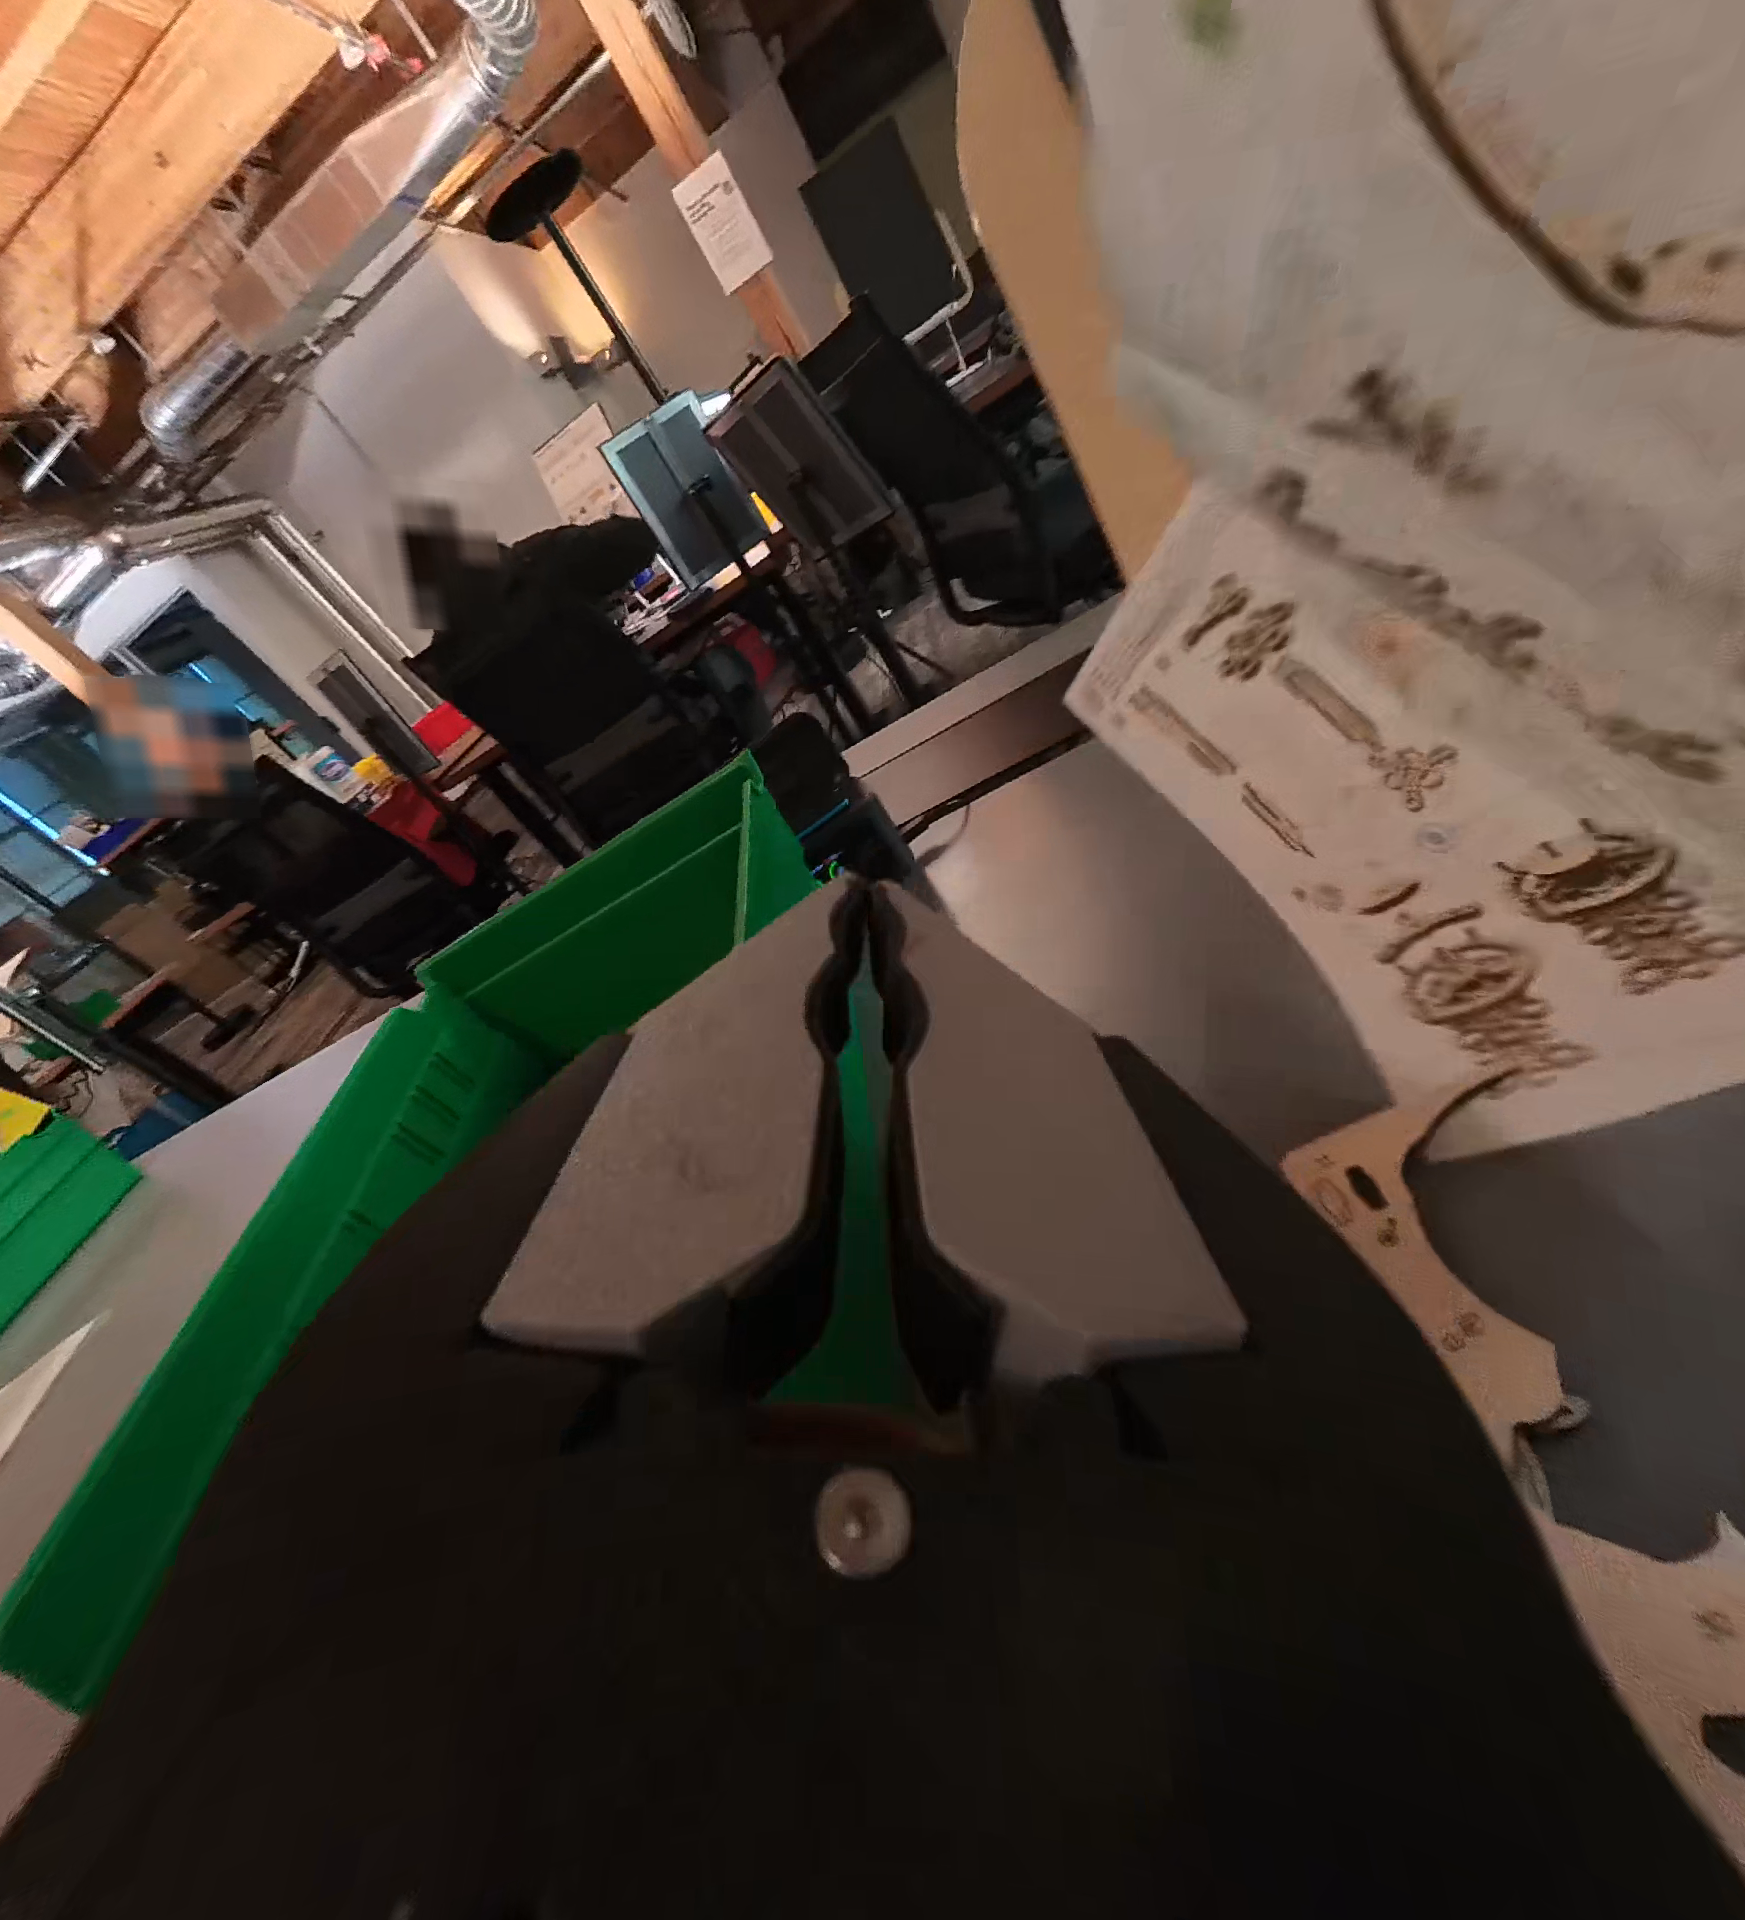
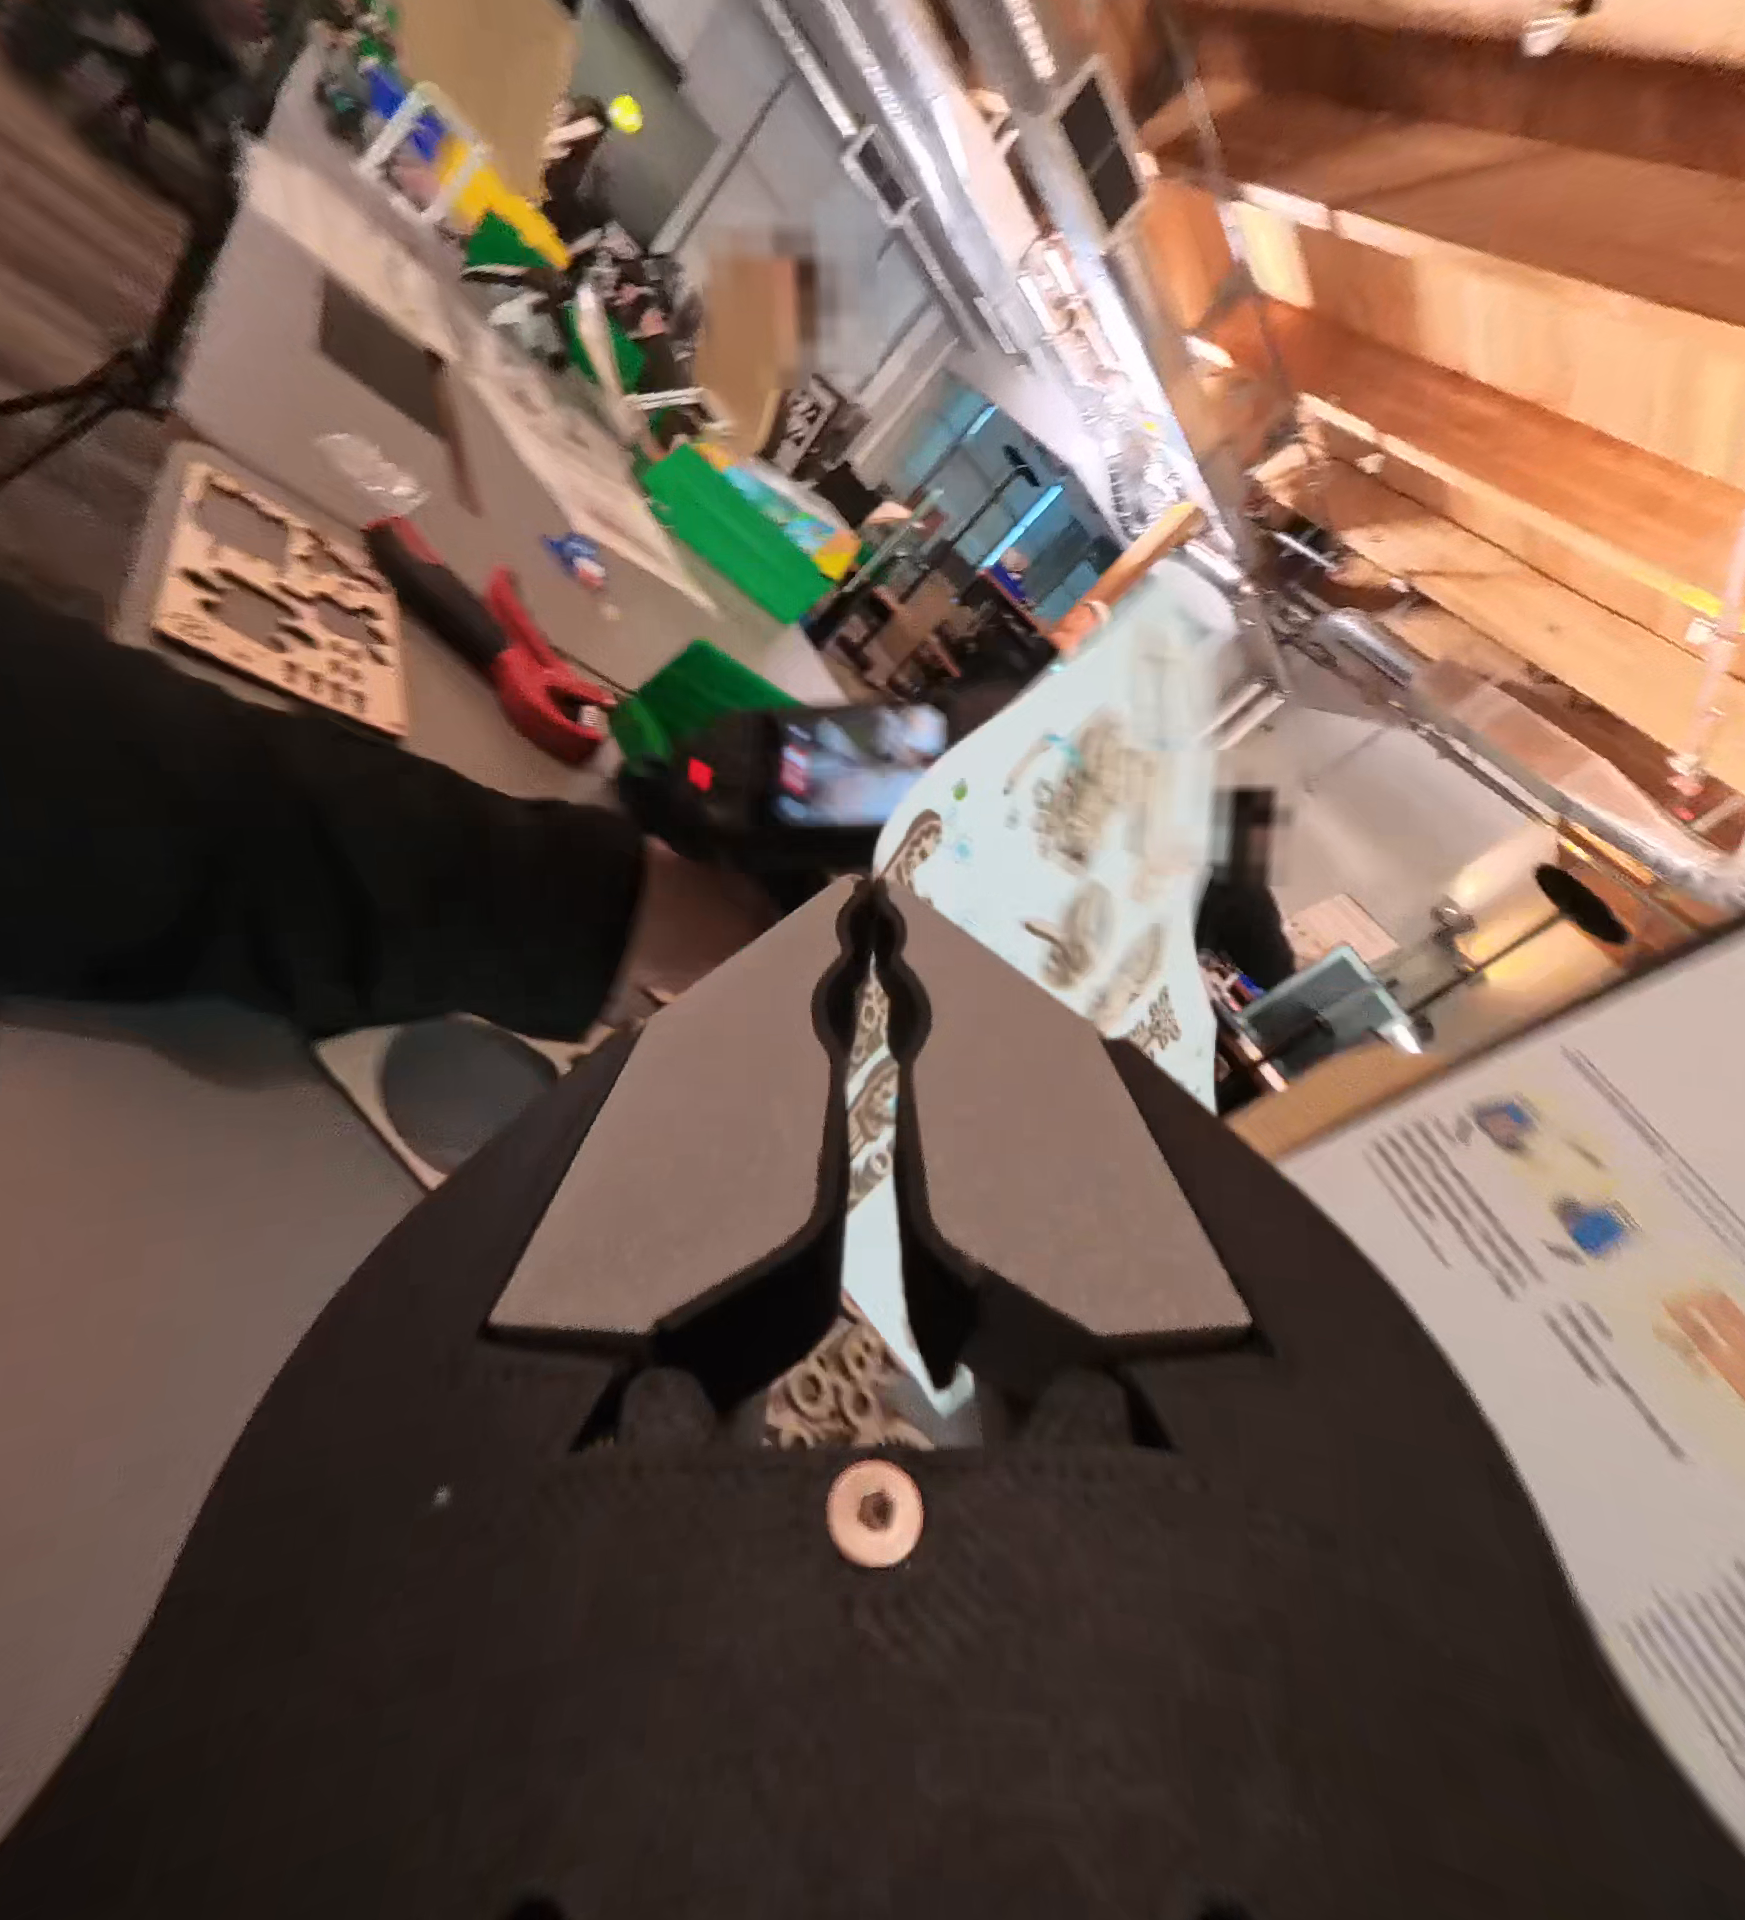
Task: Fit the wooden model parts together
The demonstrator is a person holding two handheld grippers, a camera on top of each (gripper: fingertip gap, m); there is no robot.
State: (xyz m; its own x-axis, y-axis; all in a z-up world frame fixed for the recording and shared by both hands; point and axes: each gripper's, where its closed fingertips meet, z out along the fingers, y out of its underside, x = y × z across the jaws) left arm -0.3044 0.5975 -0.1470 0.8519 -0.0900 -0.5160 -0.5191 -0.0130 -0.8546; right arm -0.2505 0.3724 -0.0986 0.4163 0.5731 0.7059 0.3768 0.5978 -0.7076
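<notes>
My left gripper (image 1: 866, 896) is shut with nothing between its tips, pointing over a green bin (image 1: 494, 1091). A large printed paper sheet (image 1: 1470, 727) with pictures of wooden parts hangs blurred and curved to its right. A wooden sheet with cut-out holes (image 1: 1367, 1226) lies at the lower right on a dark mat (image 1: 1626, 1299). My right gripper (image 2: 873, 894) is shut at the edge of the same paper sheet (image 2: 1076, 831), which shows through the gap between its fingers and is lifted in the air. Another wooden cut-out sheet (image 2: 276, 603) lies on the table to the left.
A red and black clamp (image 2: 494, 644) lies near the far wooden sheet. Green bins (image 2: 733, 530) stand beyond it. A black sleeve (image 2: 224, 831) and the other gripper's camera (image 2: 795, 769) are at left. A printed page (image 2: 1574, 1351) fills the right. Desks and chairs stand beyond the grey table (image 1: 1107, 935).
</notes>
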